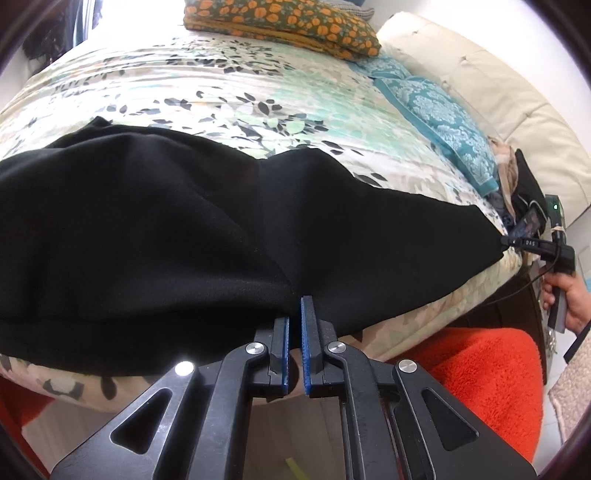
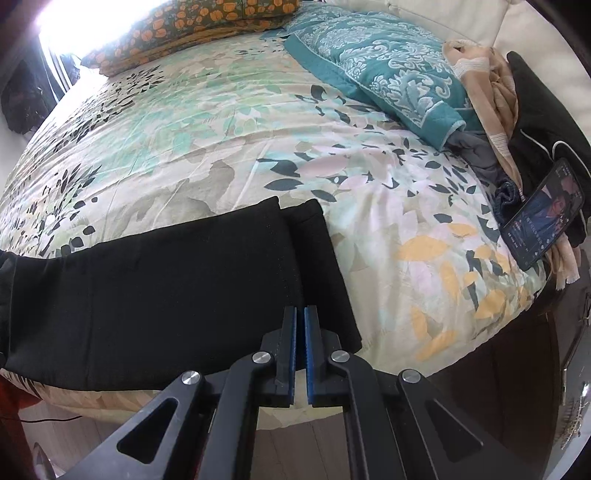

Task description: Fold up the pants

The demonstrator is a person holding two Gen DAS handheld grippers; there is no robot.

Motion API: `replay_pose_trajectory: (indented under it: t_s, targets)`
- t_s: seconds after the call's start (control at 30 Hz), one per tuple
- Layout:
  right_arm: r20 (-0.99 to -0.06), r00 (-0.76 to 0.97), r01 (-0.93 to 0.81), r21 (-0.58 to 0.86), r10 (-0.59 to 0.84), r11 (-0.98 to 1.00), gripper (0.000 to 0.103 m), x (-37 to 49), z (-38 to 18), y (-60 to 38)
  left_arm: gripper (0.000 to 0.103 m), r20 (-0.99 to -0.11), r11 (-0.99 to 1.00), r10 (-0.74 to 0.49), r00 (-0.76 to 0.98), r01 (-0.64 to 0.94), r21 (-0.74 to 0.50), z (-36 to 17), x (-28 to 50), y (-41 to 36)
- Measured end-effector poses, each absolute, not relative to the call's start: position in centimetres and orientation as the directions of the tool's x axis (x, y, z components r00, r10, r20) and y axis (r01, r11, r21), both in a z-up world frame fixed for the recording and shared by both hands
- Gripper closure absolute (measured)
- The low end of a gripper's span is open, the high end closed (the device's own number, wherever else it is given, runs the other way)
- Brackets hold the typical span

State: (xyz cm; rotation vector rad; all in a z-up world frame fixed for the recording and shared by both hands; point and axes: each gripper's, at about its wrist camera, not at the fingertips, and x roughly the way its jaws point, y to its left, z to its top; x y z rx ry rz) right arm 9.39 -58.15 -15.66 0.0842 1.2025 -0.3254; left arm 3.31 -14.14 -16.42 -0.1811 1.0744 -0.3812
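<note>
Black pants (image 1: 184, 229) lie stretched along the near edge of the bed; the right wrist view shows their leg ends (image 2: 177, 280). My left gripper (image 1: 295, 314) is closed to a narrow slit at the pants' near edge, pinching the black cloth. My right gripper (image 2: 300, 314) is closed to a narrow slit on the near edge of the leg ends. In the left wrist view the right gripper (image 1: 517, 242) holds the far right tip of the pants.
The floral bedsheet (image 2: 229, 140) covers the bed. A teal pillow (image 2: 380, 70), an orange-flowered pillow (image 1: 284, 22), a heap of clothes (image 2: 517, 110) and a lit phone (image 2: 543, 214) lie on it. An orange rug (image 1: 472, 384) is on the floor.
</note>
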Motion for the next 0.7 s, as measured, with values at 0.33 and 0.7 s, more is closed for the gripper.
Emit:
replay_pose_trajectory:
  t_s: [0.33, 0.7]
  targets:
    - [-0.921, 0.309, 0.344, -0.124, -0.237, 0.931, 0.099, 7.8, -16.6, -59.9, 0.1, -0.844, 0.919, -0.391, 0.368, 0.216, -0.331, -17.4, 3.7, -15.3]
    - [-0.92, 0.283, 0.375, -0.153, -0.27, 0.914, 0.097, 7.9, -18.2, -59.7, 0.093, -0.872, 0.917, -0.373, 0.319, 0.268, -0.294, -18.1, 3.0, -15.4]
